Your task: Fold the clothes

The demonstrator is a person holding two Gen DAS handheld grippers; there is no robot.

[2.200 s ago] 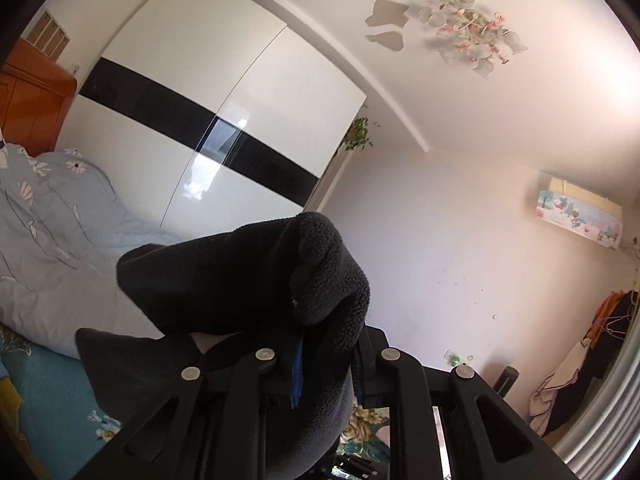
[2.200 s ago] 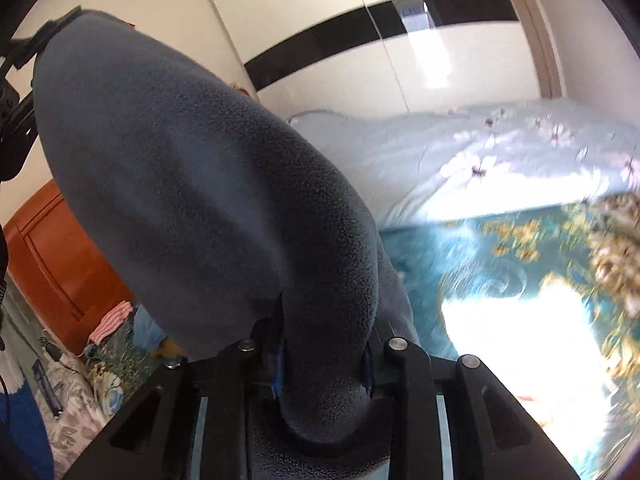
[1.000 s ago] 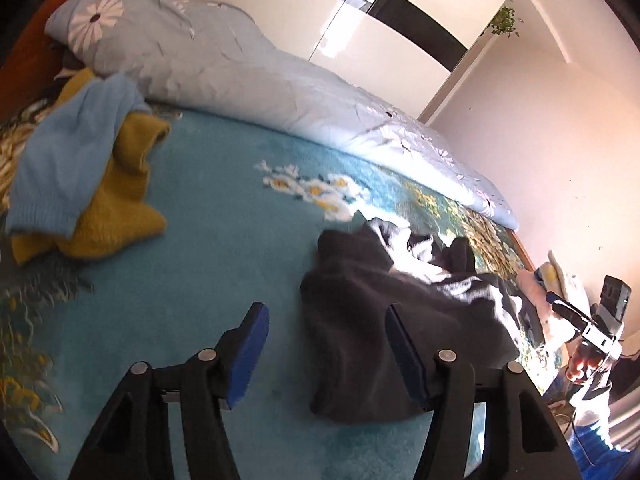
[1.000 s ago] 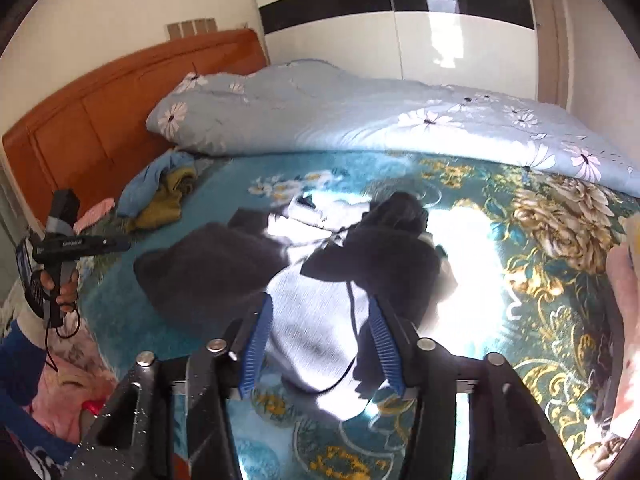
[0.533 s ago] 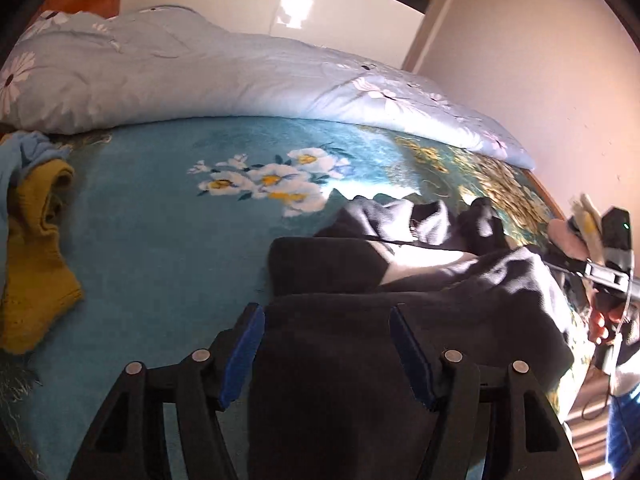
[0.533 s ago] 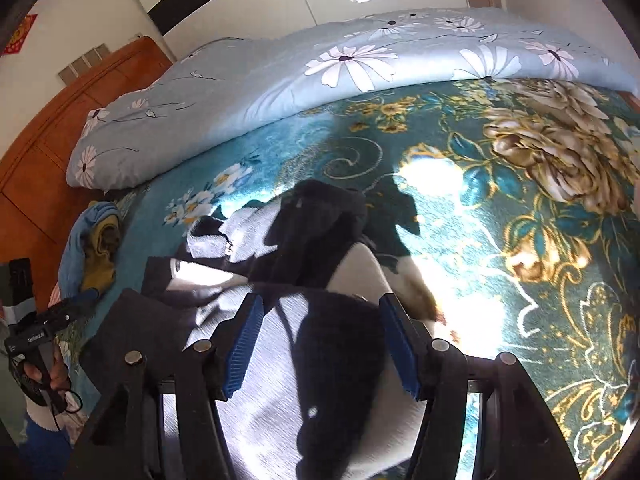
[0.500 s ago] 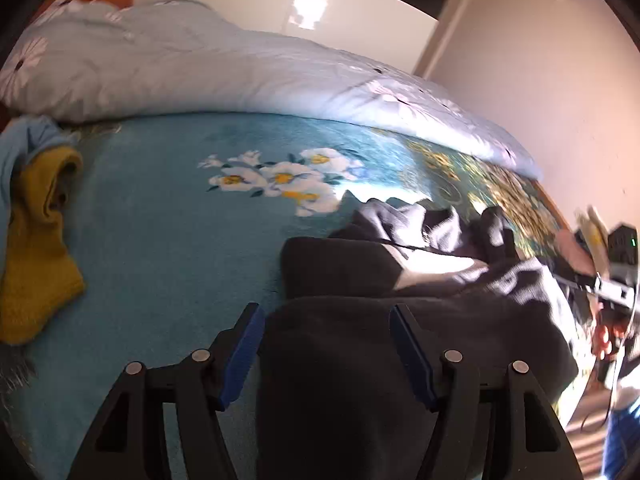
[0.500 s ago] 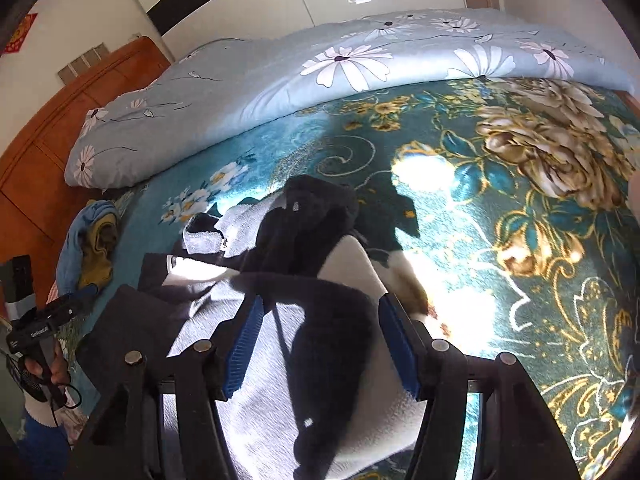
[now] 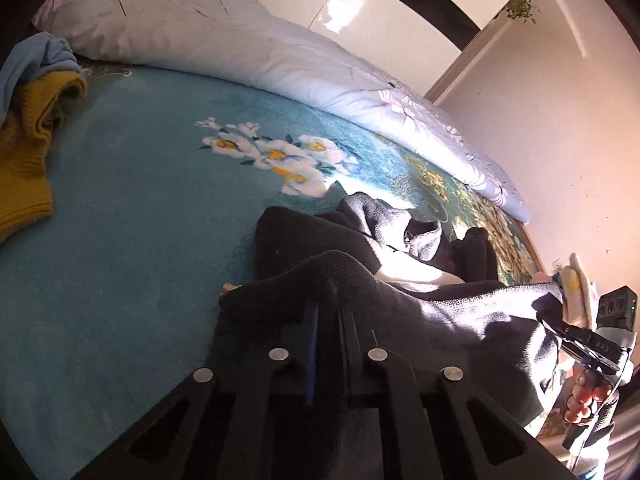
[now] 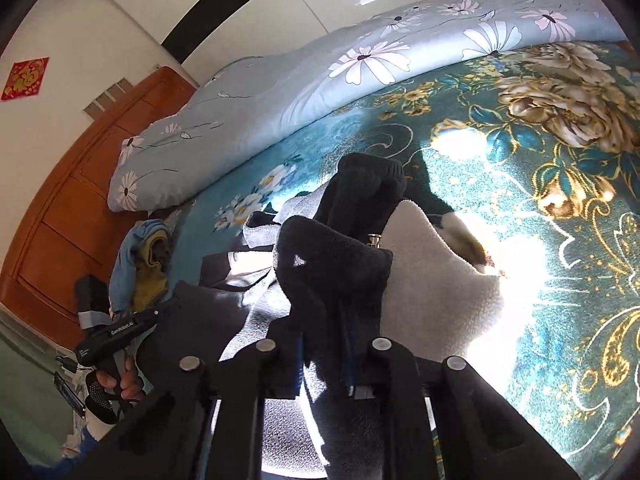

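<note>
Jaws of both grippers clamped on near edge of dark fleece garment (image 9: 460,312): left gripper (image 9: 326,312), right gripper (image 10: 324,312). Spread on bed (image 9: 120,260), bunched, pale lining up, not folded flat. Unfolded yellow knit (image 9: 24,168) and blue top (image 9: 36,60) heaped aside.

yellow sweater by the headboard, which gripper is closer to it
Left. The left gripper, shut on the dark fleece garment, is on the yellow sweater side; the right gripper grips the garment's far end.
</note>
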